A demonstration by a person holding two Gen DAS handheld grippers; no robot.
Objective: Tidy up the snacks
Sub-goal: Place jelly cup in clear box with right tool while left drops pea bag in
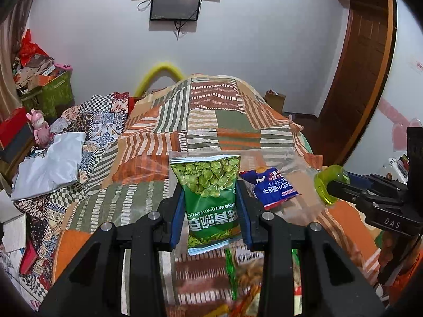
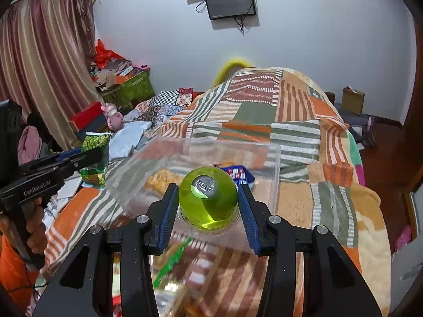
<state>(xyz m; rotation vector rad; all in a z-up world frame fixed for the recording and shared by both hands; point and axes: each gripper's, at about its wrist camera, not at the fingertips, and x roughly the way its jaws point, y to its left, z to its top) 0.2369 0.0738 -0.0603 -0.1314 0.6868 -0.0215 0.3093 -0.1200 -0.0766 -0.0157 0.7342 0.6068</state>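
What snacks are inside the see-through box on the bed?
Inside the clear box lies a blue-and-red packet, and beside it something yellow-orange, blurry through the wall. The green jelly cup in the right gripper hides the middle of the box.

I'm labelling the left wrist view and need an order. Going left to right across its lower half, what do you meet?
Crumpled white cloth → green pea snack packet clamped in the left gripper → blue and white snack packet inside the clear plastic container → translucent green jelly cup clamped in the right gripper.
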